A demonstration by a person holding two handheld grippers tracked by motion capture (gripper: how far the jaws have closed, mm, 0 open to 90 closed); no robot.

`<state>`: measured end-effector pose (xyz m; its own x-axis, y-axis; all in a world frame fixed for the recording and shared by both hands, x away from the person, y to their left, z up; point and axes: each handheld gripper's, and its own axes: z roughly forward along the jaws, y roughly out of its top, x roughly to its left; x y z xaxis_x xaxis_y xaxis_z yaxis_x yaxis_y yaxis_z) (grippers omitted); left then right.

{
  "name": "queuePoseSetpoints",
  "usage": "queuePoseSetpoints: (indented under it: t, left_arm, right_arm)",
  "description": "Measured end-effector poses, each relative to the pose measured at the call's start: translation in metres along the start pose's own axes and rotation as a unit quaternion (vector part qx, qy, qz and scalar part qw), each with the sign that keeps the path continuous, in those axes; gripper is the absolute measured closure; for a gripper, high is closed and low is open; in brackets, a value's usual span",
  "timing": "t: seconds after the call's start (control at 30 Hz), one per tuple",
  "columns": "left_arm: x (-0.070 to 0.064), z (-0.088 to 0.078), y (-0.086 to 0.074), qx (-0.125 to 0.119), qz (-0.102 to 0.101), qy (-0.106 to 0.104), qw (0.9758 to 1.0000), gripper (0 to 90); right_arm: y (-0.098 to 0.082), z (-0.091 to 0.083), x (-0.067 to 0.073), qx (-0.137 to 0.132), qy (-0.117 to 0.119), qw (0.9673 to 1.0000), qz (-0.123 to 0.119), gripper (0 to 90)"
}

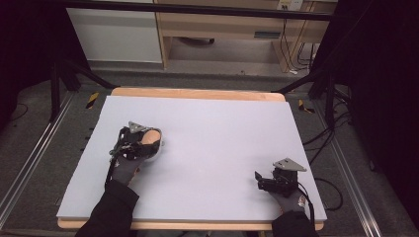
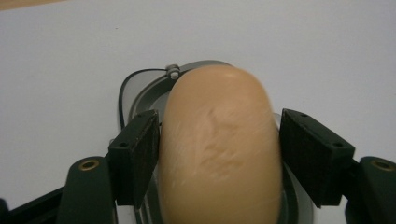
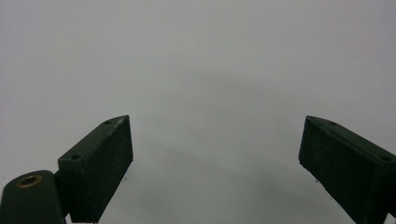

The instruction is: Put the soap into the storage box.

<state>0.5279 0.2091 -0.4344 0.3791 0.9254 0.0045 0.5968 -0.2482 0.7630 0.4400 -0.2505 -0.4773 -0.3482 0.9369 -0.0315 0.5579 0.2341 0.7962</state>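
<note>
Up close, left tongs (image 2: 217, 149) pinch a tan bread roll (image 2: 219, 149) over a grey tray (image 2: 140, 91); right tongs (image 3: 215, 158) gape empty near the surface's (image 1: 207, 128) right front corner.

No readable text

Nothing legible shows in any view. A pale label (image 1: 267, 35) sits on the wooden furniture far beyond the worktop, and a small sticker (image 1: 291, 4) near the top edge of the high view, but both are too small and blurred to read.
</note>
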Motion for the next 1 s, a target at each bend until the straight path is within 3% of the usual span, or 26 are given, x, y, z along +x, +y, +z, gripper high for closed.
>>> queuePoseSetpoints:
  t: [0.07,0.37,0.53,0.77,1.0]
  left_arm:
    - [-0.001,-0.001,0.0,0.003,0.008,0.007,0.9999,27.3]
    - [0.0,-0.001,0.0,0.001,0.006,0.006,1.0,26.7]
    - [-0.001,-0.004,0.001,-0.011,0.005,-0.007,0.9999,26.6]
    - [-0.006,-0.02,0.002,-0.039,0.017,-0.022,0.9989,26.3]
    - [-0.009,-0.044,-0.008,-0.06,0.033,-0.042,0.9968,25.1]
  right_arm:
    - [0.0,0.0,0.0,0.0,0.001,1.0,0.0,10.1]
    - [0.0,0.0,0.0,0.0,0.0,1.0,0.0,10.1]
    - [0.0,-0.001,0.0,0.0,0.0,1.0,0.003,10.1]
    - [0.0,-0.001,-0.001,-0.001,-0.003,1.0,0.003,9.8]
    - [0.0,-0.002,-0.001,-0.001,-0.007,1.0,0.007,9.2]
